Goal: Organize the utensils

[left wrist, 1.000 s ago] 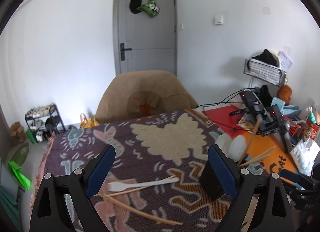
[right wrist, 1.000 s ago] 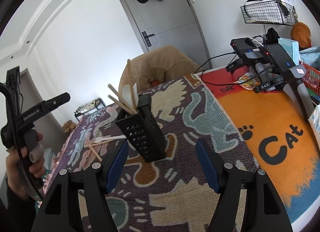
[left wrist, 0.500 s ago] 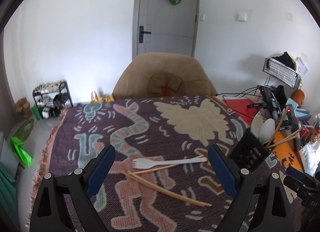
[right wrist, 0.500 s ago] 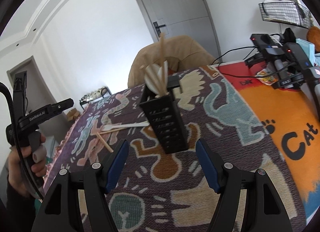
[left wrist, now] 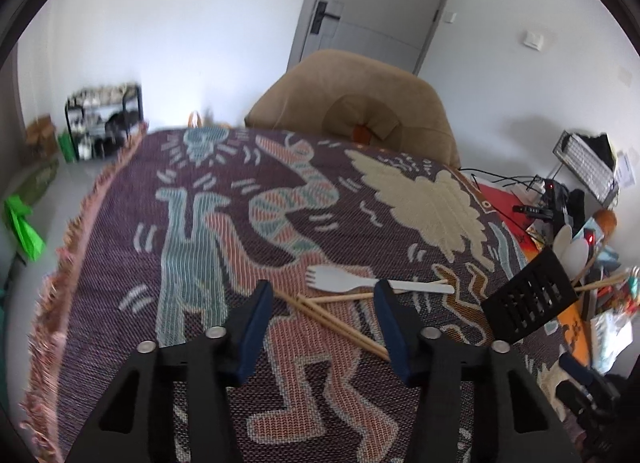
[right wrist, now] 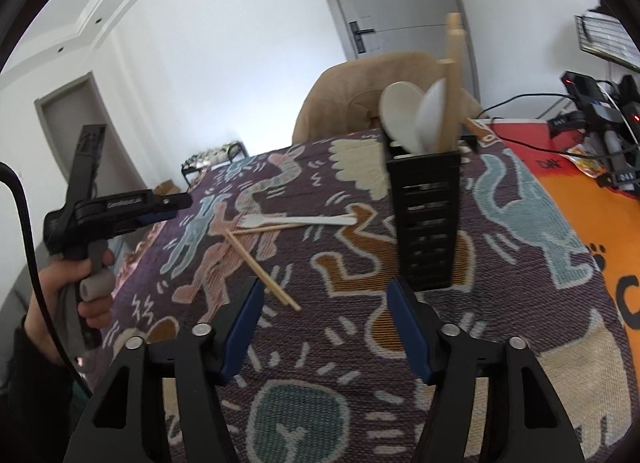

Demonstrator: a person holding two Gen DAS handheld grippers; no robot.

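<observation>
Utensils: chopsticks (left wrist: 336,317) lie between the left gripper (left wrist: 323,317)'s wide, empty jaws, white fork (left wrist: 360,283) just beyond. Right gripper (right wrist: 325,317) gapes empty too; black holder (right wrist: 426,219) just past its right finger, holding spoons, probably two.

Left gripper (left wrist: 324,299) hangs low and level, blue-padded fingers (left wrist: 256,315) spread wide with nothing between them; from the right wrist view it shows side-on (right wrist: 120,211), the person's left hand (right wrist: 86,287) wrapped round its grip; right gripper (right wrist: 324,299) points forward too, its fingers (right wrist: 404,315) parted and gripping nothing.
</observation>
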